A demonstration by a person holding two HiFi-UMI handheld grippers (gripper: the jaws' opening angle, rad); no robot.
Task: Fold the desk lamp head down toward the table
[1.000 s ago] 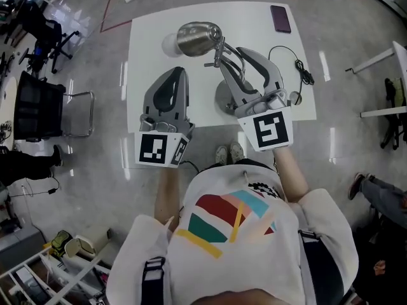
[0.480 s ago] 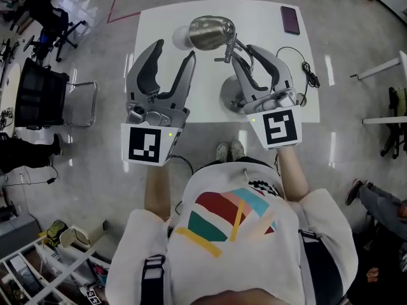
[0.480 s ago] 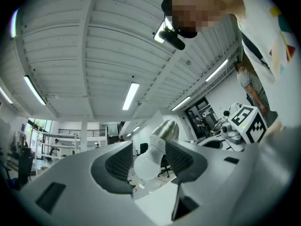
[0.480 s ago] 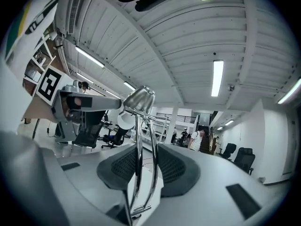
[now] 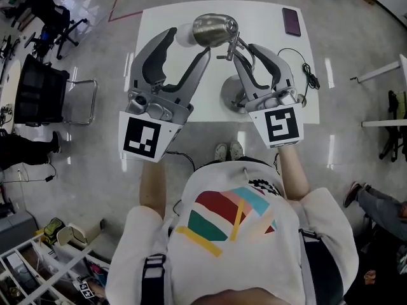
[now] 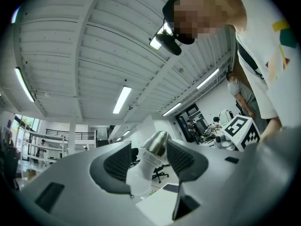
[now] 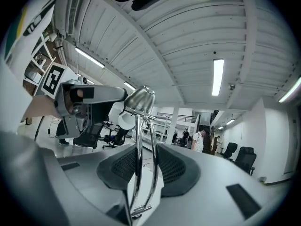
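- Both grippers are up at the lamp head (image 5: 215,29), which sits over the far half of the white worktop (image 5: 257,18).
- The lamp head is chrome at the back and white at the front. In the head view it points to the left, and it tops the lamp arm (image 7: 140,159).
- The left gripper (image 5: 186,41) is raised beside the lamp with its jaws wide apart; they have just been opening. Its own view frames the lamp head between the two ridged pads, and neither pad clearly presses on it.
- The right gripper (image 5: 248,51) has just been closing and is clamped on the lamp arm. The arm's two thin chrome rods run upright between the pads.
- The lamp base (image 5: 229,95), a round disc, rests on the near part of the worktop, just left of the right gripper's body.
- A dark phone (image 5: 292,21) lies near the far right corner of the worktop.
- A black cable (image 5: 304,65) loops along the right edge, well apart from the phone.
- An office chair (image 5: 38,100) stands on the floor (image 5: 95,170) to the left of the worktop.
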